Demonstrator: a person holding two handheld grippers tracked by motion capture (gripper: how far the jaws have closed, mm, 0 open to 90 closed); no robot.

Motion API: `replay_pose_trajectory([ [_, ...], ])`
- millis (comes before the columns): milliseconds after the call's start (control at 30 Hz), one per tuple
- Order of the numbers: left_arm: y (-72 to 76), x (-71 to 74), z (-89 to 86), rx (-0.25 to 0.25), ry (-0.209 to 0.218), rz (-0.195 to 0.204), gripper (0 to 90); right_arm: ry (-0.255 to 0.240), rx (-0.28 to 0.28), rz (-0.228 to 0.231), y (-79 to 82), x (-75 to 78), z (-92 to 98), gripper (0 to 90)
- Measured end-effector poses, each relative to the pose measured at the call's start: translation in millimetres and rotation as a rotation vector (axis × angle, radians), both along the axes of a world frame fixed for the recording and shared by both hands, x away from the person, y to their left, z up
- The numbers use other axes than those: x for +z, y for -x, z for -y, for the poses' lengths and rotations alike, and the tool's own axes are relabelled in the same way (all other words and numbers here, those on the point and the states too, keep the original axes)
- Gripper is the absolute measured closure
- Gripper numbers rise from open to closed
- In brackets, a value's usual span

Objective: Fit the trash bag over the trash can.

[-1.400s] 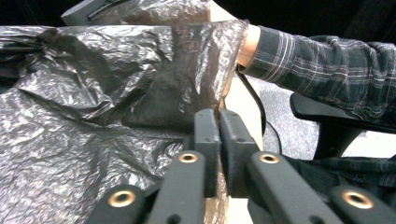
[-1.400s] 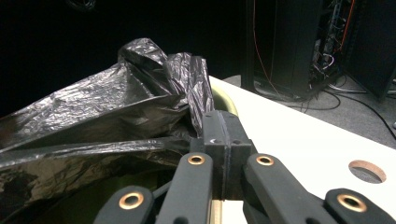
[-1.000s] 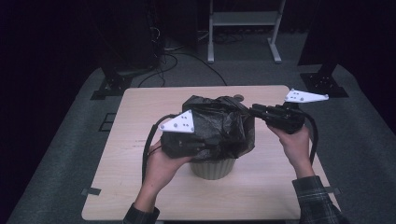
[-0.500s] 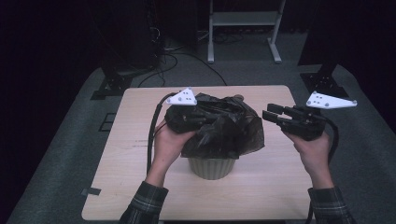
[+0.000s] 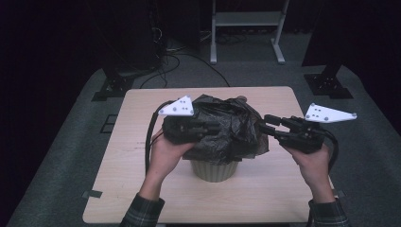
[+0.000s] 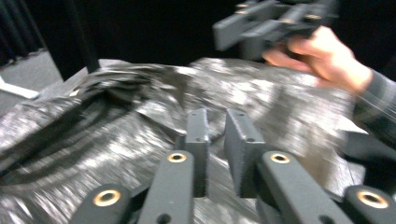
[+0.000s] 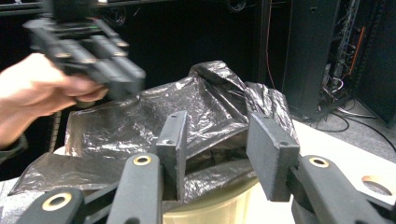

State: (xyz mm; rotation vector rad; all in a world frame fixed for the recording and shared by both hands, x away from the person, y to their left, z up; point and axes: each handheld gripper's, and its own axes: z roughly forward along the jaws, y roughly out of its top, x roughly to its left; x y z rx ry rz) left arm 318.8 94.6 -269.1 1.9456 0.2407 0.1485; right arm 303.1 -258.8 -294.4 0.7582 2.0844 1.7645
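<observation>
The left gripper point(image 5: 215, 127) lies over the top of the black bag point(image 5: 236, 135), held level in the person's left hand point(image 5: 168, 151). In the left gripper view its jaws stand a narrow gap apart with nothing pinched between them: released. They have just been opening, and the crinkled plastic point(image 6: 116, 140) lies just beyond and under the pads. A white three-cornered plate point(image 5: 178, 107) sits on top of the gripper, and a black cable point(image 5: 150, 137) loops down from it past the wrist.

The right gripper point(image 5: 265, 125) is at the bag's right edge, its tips pointing into the plastic, held in the right hand point(image 5: 314, 163). In the right gripper view its jaws point(image 7: 224, 135) stand wider apart, with a fold of bag seen between them but the pads not pressing on it: released too. It carries its own white plate point(image 5: 329, 114).

The bag is draped over the mouth of a pale ribbed bin point(image 5: 213, 170), bunched up on top and hanging part way down the sides, so the bin's lower wall is bare. The bin stands near the middle of a light wooden table point(image 5: 123, 189).

Around the table are grey floor mats point(image 5: 66, 156) and dark stands with cables behind. No brand, label or writing can be read anywhere.
</observation>
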Motion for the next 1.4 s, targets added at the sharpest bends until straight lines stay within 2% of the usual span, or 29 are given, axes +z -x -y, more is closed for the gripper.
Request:
replay_pose_trajectory([
  [133, 24.0, -0.6, -3.0, -0.05, -0.042, 0.039, 61.3, 0.001, -0.004, -0.007, 0.4, -3.1, 1.0, 57.6],
  [233, 37.8, -4.5, -4.6, -0.055, -0.09, 0.066, 52.7, 0.002, -0.007, -0.007, 0.2, -4.1, 1.2, 57.5],
  [267, 40.4, -6.3, -5.3, -0.046, -0.105, 0.07, 48.4, 0.001, -0.008, -0.005, 0.0, -4.3, 1.3, 57.6],
  [400, 47.0, -17.2, -7.1, -0.041, -0.137, 0.061, 42.6, -0.002, -0.006, -0.008, -0.6, -4.4, 0.9, 57.5],
  [467, 48.3, -20.3, -6.8, -0.042, -0.148, 0.062, 42.4, -0.002, -0.006, -0.009, -0.8, -4.2, 1.2, 57.7],
  [533, 48.1, -27.6, -7.0, -0.016, -0.18, 0.073, 42.4, -0.001, -0.007, -0.008, -1.1, -3.9, 1.8, 57.7],
  [633, 43.8, -30.5, -10.1, -0.006, -0.179, 0.073, 47.7, -0.006, -0.012, -0.008, -1.3, -3.5, 2.6, 57.7],
  [833, 37.0, -31.0, -14.9, 0.002, -0.182, 0.053, 69.0, -0.009, -0.014, -0.011, -1.3, -3.5, 2.7, 57.8],
  [967, 34.5, -31.0, -17.4, 0.003, -0.161, 0.038, 79.1, -0.01, -0.014, -0.009, -1.5, -3.4, 3.0, 57.8],
  [1000, 32.0, -29.6, -19.6, -0.003, -0.133, 0.018, 82.4, -0.011, -0.014, -0.008, -1.2, -3.4, 2.9, 57.8],
  [1067, 29.7, -27.5, -20.2, -0.011, -0.113, 0.0, 83.2, -0.008, -0.013, -0.006, -0.8, -3.2, 2.7, 57.8],
  [1167, 26.0, -22.5, -20.9, -0.018, -0.089, -0.014, 89.6, -0.009, -0.012, -0.003, -0.5, -3.0, 2.7, 57.9],
  [1233, 22.5, -19.2, -19.9, -0.015, -0.069, -0.033, 89.7, -0.012, -0.011, -0.003, 0.3, -2.3, 2.3, 57.9],
  [1400, 13.4, -11.4, -15.6, -0.001, -0.033, -0.038, 89.7, -0.013, 0.003, 0.012, 4.1, 1.1, -1.0, 57.9],
])
